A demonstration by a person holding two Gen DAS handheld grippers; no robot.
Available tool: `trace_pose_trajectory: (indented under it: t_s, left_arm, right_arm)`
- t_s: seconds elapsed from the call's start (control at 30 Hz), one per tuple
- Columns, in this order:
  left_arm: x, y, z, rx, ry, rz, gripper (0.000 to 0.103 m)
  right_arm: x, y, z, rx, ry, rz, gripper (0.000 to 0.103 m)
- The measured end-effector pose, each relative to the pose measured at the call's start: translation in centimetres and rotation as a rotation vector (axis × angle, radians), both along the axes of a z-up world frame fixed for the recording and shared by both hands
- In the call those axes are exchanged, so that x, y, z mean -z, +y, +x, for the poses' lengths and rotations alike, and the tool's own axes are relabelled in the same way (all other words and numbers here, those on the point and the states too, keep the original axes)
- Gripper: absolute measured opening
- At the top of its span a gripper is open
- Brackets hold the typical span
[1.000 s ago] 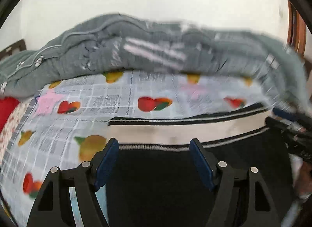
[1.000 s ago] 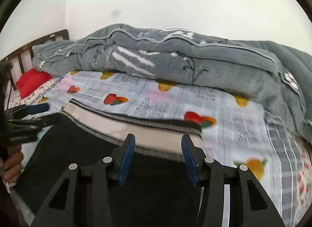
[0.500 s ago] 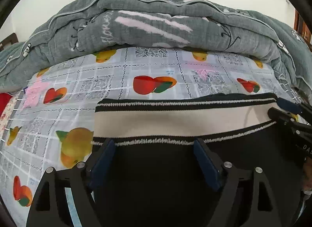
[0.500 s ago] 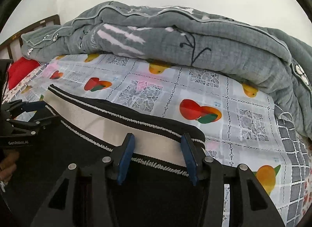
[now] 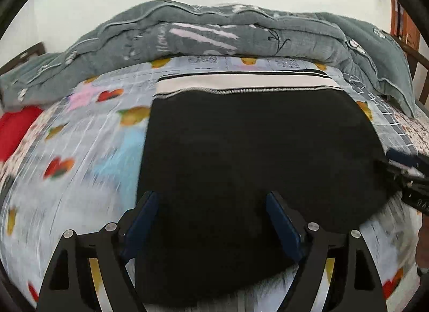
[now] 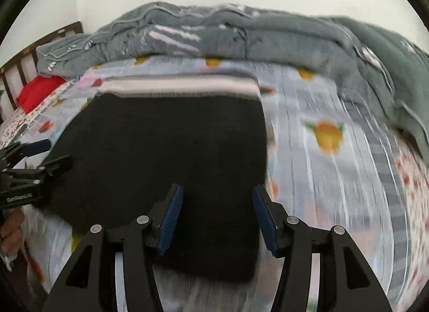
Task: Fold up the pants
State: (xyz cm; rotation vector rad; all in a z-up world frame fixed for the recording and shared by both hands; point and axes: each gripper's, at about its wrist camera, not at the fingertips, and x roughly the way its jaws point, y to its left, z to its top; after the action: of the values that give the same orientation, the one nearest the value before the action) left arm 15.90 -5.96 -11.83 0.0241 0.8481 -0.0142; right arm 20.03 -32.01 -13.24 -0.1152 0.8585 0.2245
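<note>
Left wrist view shows the left gripper [image 5: 211, 220] spread wide and empty over the black pants [image 5: 254, 156], lying flat on the fruit-print bed [image 5: 80, 151] (right gripper [image 6: 217, 215] likewise wide), a soft, limp knit probably best pinched at its ribbed white-striped waistband [image 5: 241, 81].

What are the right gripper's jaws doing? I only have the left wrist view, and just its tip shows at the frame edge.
Observer: In the right wrist view the right gripper is open, with its blue pads wide apart over the near end of the black pants, gripping nothing.
Operator: Where does the left gripper sit from that side?
Observer: The left gripper is at the pants' left edge, its fingers apart.
Operator: What's behind the red fabric?
Observer: A brown slatted headboard stands just behind the red fabric.
</note>
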Motion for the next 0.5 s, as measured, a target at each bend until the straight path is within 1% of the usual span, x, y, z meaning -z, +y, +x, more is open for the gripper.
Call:
trace_pose_trajectory:
  t_s: [0.1,0.17,0.3,0.37,0.43,0.47,0.5]
  left_arm:
    - [-0.9,0.5,-2.8,0.004,0.019,-0.08,0.082]
    - [-2.0,0.6,-4.7,-0.002,-0.008,-0.105,0.082]
    - [-5.3,0.1,-7.8,-0.006,-0.067,-0.099,0.082]
    - [-6.7,-0.2,-8.6,-0.002,-0.085,-0.101,0.082]
    - [-8.2,-0.8,-9.7,0.0,-0.106,-0.083,0.082]
    - [-8.8,-1.1,-10.3,-0.005,-0.115,-0.073,0.082]
    - [-9.5,-1.3,-11.0,-0.007,-0.122,-0.067,0.082]
  right_arm:
    - [0.5,-1.0,-3.1,0.037,0.03,-0.001,0.054]
    - [-0.3,-1.9,-5.3,0.073,0.022,0.004,0.054]
    - [-3.5,-2.6,-9.0,0.097,-0.045,0.002,0.054]
    - [-5.1,-2.5,-10.1,0.11,-0.071,-0.018,0.054]
    - [-6.8,-2.4,-11.1,0.123,-0.087,-0.026,0.054]
    - [-7.4,-2.3,-11.5,0.121,-0.09,-0.025,0.055]
    - [-8.0,-2.3,-12.0,0.12,-0.093,-0.025,0.064]
